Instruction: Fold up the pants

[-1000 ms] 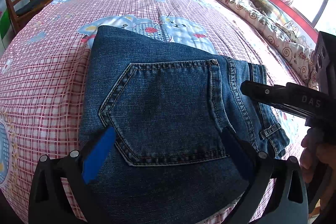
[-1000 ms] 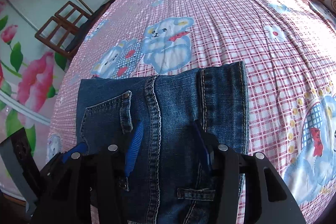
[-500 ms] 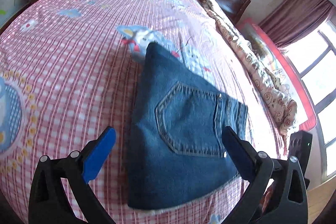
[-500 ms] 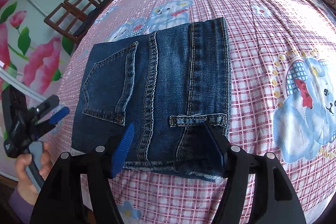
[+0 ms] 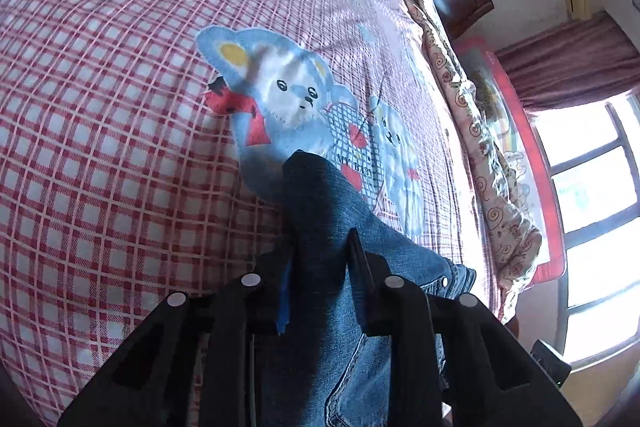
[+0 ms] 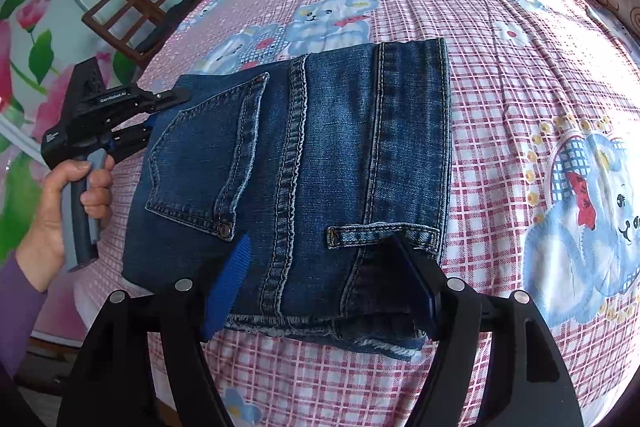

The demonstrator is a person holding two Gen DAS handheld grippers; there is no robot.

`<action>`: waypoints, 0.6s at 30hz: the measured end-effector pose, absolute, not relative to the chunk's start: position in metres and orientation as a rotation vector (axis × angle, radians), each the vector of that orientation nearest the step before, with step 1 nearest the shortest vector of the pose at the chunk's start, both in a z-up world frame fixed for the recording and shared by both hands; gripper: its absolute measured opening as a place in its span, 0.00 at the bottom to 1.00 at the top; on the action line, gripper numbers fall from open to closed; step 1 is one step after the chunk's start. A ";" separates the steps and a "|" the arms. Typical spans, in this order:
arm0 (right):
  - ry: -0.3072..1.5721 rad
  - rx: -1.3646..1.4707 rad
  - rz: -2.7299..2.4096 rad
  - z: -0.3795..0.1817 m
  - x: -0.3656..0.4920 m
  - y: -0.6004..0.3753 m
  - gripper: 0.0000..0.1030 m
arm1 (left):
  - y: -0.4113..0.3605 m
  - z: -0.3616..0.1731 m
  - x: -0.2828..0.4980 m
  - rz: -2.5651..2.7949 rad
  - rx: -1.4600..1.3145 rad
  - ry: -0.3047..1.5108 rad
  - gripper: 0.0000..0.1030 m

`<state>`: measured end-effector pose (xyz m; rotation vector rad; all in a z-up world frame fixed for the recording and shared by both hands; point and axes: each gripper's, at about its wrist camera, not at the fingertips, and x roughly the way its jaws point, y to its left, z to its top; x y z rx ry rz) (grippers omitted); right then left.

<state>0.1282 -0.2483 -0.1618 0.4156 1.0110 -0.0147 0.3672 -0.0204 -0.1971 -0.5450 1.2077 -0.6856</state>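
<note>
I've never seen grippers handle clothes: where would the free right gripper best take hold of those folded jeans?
Probably the near frayed edge of the folded jeans, coming in low from the bed's front side. The layers stack there and slightly overhang, so the open right gripper already straddles them; the left gripper pinches the opposite side.

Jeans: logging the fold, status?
Left gripper shut on jeans edge. Right gripper open over the near hem. Jeans folded on bed. Nothing blocking.

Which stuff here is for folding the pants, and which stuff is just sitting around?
For the job: folded jeans; left gripper, closed on their edge; right gripper, open over them.

Just around: pink checked bedsheet; wooden chair; swirly quilt; window.
</note>
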 end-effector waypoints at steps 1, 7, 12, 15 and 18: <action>1.010 0.416 -0.012 -0.162 0.129 -0.248 0.69 | -0.021 -0.198 0.367 -0.671 -0.534 1.212 0.16; 1.012 0.418 0.007 -0.163 0.129 -0.250 0.69 | -0.037 -0.186 0.359 -0.547 -0.434 1.168 0.13; 1.006 0.472 0.027 -0.161 0.124 -0.259 0.69 | -0.028 -0.189 0.365 -0.499 -0.415 1.152 0.51; 0.988 0.540 0.000 -0.154 0.114 -0.269 0.69 | -0.010 -0.165 0.354 -0.358 -0.332 1.084 0.75; 0.925 0.604 0.014 -0.143 0.105 -0.275 0.69 | -0.001 -0.142 0.333 -0.421 -0.345 1.018 0.77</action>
